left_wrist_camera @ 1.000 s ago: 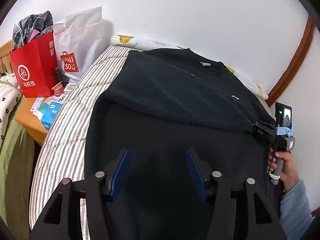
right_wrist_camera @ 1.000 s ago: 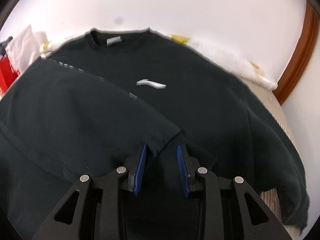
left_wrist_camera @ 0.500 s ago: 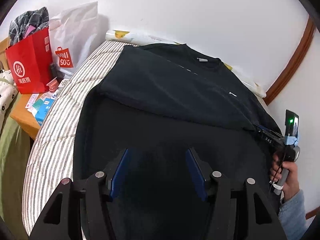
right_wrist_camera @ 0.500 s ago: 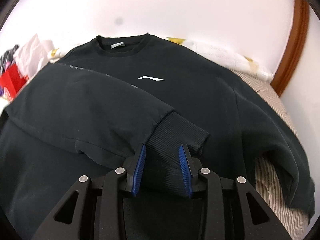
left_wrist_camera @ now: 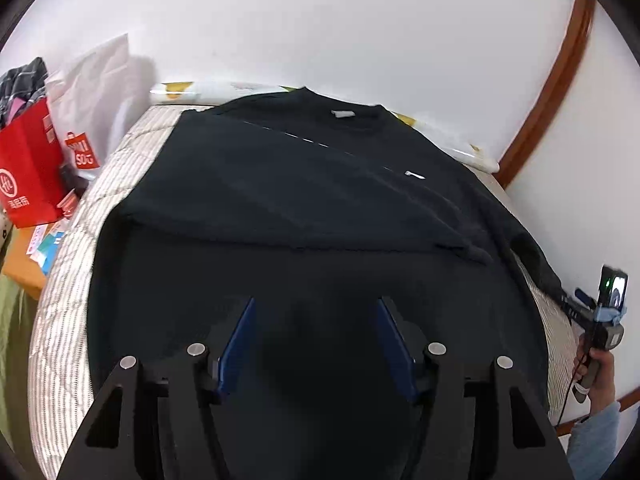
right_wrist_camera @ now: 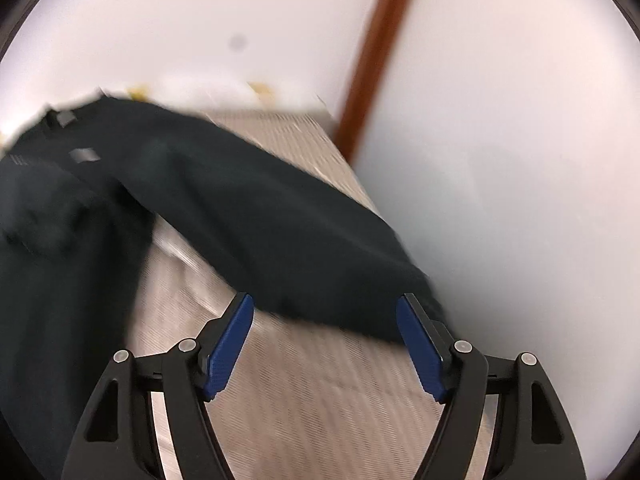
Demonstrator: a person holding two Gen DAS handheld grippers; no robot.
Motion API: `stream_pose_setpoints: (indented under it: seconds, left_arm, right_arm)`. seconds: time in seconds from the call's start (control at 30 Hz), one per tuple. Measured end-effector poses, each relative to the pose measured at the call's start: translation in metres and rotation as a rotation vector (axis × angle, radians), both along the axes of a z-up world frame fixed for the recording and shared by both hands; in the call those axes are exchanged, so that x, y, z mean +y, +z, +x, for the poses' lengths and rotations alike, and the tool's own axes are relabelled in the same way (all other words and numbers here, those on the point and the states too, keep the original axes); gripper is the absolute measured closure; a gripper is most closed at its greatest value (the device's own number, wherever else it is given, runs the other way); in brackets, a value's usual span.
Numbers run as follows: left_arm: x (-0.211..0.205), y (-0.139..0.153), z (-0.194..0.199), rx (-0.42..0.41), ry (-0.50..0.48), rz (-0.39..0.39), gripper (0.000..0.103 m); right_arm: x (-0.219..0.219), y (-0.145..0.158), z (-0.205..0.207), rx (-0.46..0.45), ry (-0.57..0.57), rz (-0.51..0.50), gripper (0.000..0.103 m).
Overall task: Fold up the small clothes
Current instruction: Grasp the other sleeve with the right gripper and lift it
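a black sweatshirt (left_wrist_camera: 304, 200) is lying spread across a striped mattress (left_wrist_camera: 68, 300) against a white wall (left_wrist_camera: 320, 20), collar toward the wall, with one sleeve (left_wrist_camera: 312, 196) lying folded across its chest. i am holding my left gripper (left_wrist_camera: 314, 344) over the lower body of the garment, its blue pads (left_wrist_camera: 240, 340) standing apart with nothing pinched between them; only dark cloth is showing below the gap, and its jaws are opening slightly. my right gripper (right_wrist_camera: 325, 340) is pointing down at the far edge of the bed, its jaws opening wide, pads (right_wrist_camera: 230, 344) clear of the fabric. the other sleeve (right_wrist_camera: 280, 232) is lying stretched out across the mattress just beyond those fingertips, its end near the right pad; the blur is making it hard to tell whether the pad is brushing it. in the left wrist view my right hand (left_wrist_camera: 596, 368) is gripping the handle of that tool at the right side of the bed. a red paper bag (left_wrist_camera: 28, 176) and a white shopping bag (left_wrist_camera: 96, 112) are standing beside the bed on the left, with small boxes (left_wrist_camera: 48, 244) on a wooden side table (left_wrist_camera: 20, 268). a brown wooden trim (left_wrist_camera: 560, 80) is running up the wall on the right.
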State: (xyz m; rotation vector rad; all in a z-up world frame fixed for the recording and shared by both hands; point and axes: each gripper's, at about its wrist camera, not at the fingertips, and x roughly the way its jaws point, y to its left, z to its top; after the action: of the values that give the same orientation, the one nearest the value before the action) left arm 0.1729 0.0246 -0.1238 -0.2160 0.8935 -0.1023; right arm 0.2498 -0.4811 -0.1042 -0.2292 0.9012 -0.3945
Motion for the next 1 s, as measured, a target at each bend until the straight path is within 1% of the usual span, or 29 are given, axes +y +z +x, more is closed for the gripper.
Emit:
stream_pose_setpoints:
  seconds: [0.1, 0.17, 0.2, 0.27, 0.37, 0.43, 0.47, 0.5, 0.53, 0.57, 0.6, 0.63, 0.7, 0.8, 0.9, 1.0]
  left_arm:
    - [-0.013, -0.002, 0.003, 0.015, -0.008, 0.010, 0.045]
    - [-0.019, -0.002, 0.007, 0.024, -0.013, 0.022, 0.045]
    - [-0.022, -0.002, 0.008, 0.027, -0.013, 0.029, 0.045]
    - [-0.029, -0.002, 0.011, 0.030, -0.013, 0.044, 0.045]
    - [-0.037, 0.000, 0.010, 0.034, -0.014, 0.067, 0.045]
    - [-0.041, -0.001, 0.009, 0.041, -0.017, 0.084, 0.045]
    - [-0.043, -0.002, 0.009, 0.047, -0.021, 0.089, 0.045]
    - [-0.045, -0.003, 0.010, 0.051, -0.023, 0.092, 0.045]
    - [-0.046, -0.003, 0.010, 0.054, -0.025, 0.094, 0.045]
    - [-0.048, -0.004, 0.011, 0.056, -0.028, 0.097, 0.045]
    - [-0.049, -0.004, 0.011, 0.056, -0.029, 0.099, 0.045]
    - [-0.049, -0.003, 0.011, 0.052, -0.031, 0.099, 0.045]
    - [-0.046, -0.001, 0.010, 0.040, -0.030, 0.102, 0.045]
    - [-0.039, 0.000, 0.007, 0.025, -0.015, 0.118, 0.045]
    - [-0.024, 0.000, 0.002, 0.021, 0.007, 0.094, 0.045]
    - [-0.007, -0.001, -0.003, 0.015, 0.035, 0.071, 0.045]
  right_arm:
    - [-0.023, -0.011, -0.010, 0.033, -0.036, -0.018, 0.030]
    - [-0.035, -0.022, -0.008, 0.073, -0.052, -0.021, 0.029]
    - [-0.039, -0.024, -0.007, 0.076, -0.058, -0.023, 0.029]
    - [-0.046, -0.024, -0.004, 0.043, -0.062, 0.001, 0.028]
    - [-0.055, -0.025, 0.005, 0.024, -0.063, 0.034, 0.028]
    - [-0.063, -0.025, 0.013, 0.018, -0.068, 0.085, 0.028]
    - [-0.066, -0.024, 0.015, 0.016, -0.067, 0.107, 0.031]
    - [-0.070, -0.025, 0.017, 0.011, -0.062, 0.143, 0.037]
    - [-0.072, -0.024, 0.020, 0.005, -0.060, 0.173, 0.061]
    - [-0.073, -0.025, 0.025, 0.002, -0.069, 0.158, 0.086]
    - [-0.070, -0.023, 0.027, -0.004, -0.076, 0.117, 0.092]
    - [-0.067, -0.018, 0.029, -0.020, -0.078, 0.097, 0.095]
    - [-0.068, -0.001, 0.031, -0.076, -0.096, 0.095, 0.096]
    - [-0.060, 0.046, 0.022, -0.215, -0.096, 0.137, 0.096]
    - [-0.036, 0.092, 0.026, -0.313, -0.044, 0.173, 0.096]
    - [0.013, 0.132, 0.035, -0.368, 0.072, 0.237, 0.096]
